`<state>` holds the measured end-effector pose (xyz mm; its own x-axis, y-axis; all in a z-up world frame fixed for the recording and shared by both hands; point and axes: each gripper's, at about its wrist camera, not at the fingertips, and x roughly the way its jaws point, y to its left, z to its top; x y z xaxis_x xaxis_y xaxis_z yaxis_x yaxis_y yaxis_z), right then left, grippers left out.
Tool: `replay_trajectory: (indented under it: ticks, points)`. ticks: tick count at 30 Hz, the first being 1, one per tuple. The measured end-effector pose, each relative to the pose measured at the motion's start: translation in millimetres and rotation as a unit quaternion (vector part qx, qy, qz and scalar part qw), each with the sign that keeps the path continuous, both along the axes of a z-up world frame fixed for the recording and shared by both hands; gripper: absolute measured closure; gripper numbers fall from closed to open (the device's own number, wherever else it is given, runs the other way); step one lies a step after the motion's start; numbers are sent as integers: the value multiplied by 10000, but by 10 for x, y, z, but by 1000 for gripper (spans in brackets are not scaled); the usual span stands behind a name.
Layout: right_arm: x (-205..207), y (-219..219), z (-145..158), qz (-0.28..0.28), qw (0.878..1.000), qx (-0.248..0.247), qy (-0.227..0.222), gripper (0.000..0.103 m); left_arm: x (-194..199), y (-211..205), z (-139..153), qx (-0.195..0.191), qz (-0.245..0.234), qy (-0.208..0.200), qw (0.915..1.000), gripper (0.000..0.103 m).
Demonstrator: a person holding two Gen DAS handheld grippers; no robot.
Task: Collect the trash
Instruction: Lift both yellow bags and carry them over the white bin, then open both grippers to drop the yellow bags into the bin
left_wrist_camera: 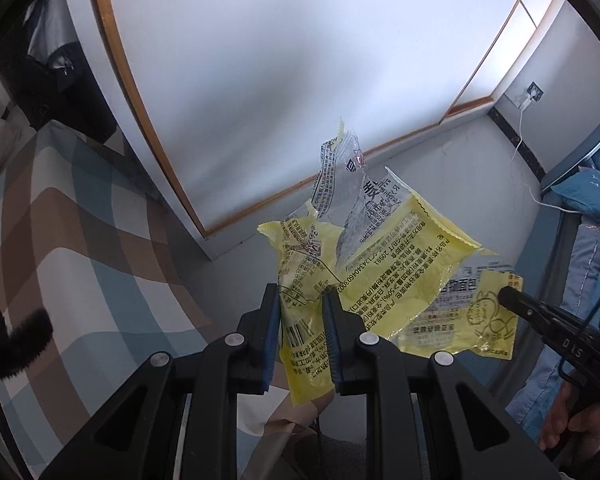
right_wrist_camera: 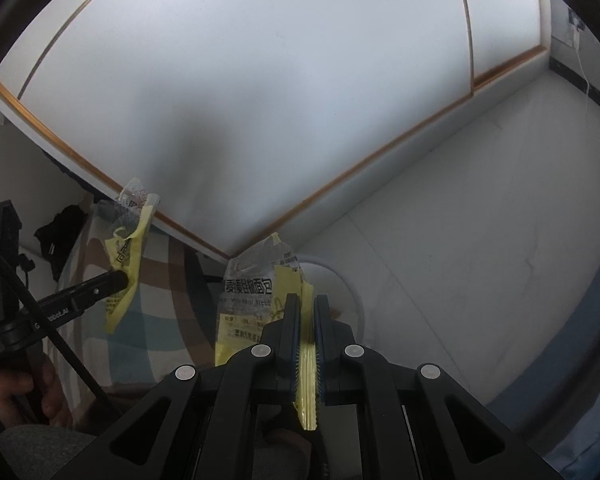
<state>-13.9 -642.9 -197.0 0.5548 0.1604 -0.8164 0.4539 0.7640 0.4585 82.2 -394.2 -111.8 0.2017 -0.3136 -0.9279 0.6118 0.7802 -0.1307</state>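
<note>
Item: two crinkled yellow-and-clear plastic bread wrappers, lower centre of both views. Left gripper (left_wrist_camera: 300,312) clamped on one wrapper (left_wrist_camera: 300,280); right gripper (right_wrist_camera: 307,312) clamped on the other wrapper (right_wrist_camera: 256,300) (white bin rim (right_wrist_camera: 340,280) just behind). Keep both grips firm; release over the bin.

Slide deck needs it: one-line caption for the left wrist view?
Left gripper and right gripper each clamp a yellow wrapper above the floor.

Left gripper (left_wrist_camera: 300,300) fingers pinched on wrapper (left_wrist_camera: 300,344); right gripper (right_wrist_camera: 307,304) fingers clamped on second wrapper (right_wrist_camera: 306,364); both angled downward.
</note>
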Motion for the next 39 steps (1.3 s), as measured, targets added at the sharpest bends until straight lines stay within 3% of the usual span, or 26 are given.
replay_trajectory:
  ticks: [4, 8, 12, 22, 26, 30, 39]
  points:
    - [206, 52, -384, -29, 9982, 450, 383, 94, 18, -67, -110, 111, -38, 229, 9997, 86]
    - [316, 110, -631, 58, 9963, 704, 493, 93, 85, -129, -236, 242, -83, 498, 9984, 86]
    - [368, 153, -832, 131, 9934, 922, 665, 76, 95, -187, -313, 362, -108, 636, 9973, 86]
    - [116, -112, -732, -195, 9955, 747, 550, 50, 119, -294, -412, 596, -222, 832, 9945, 86]
    - [18, -171, -644, -275, 9960, 700, 480, 49, 125, -331, -453, 711, -256, 1015, 9920, 85]
    - [-111, -268, -531, -328, 9963, 688, 395, 42, 106, -405, -503, 839, -304, 1105, 9899, 83]
    - [-123, -166, -624, -290, 9961, 771, 311, 35, 90, -547, -653, 1121, -381, 1341, 9839, 76]
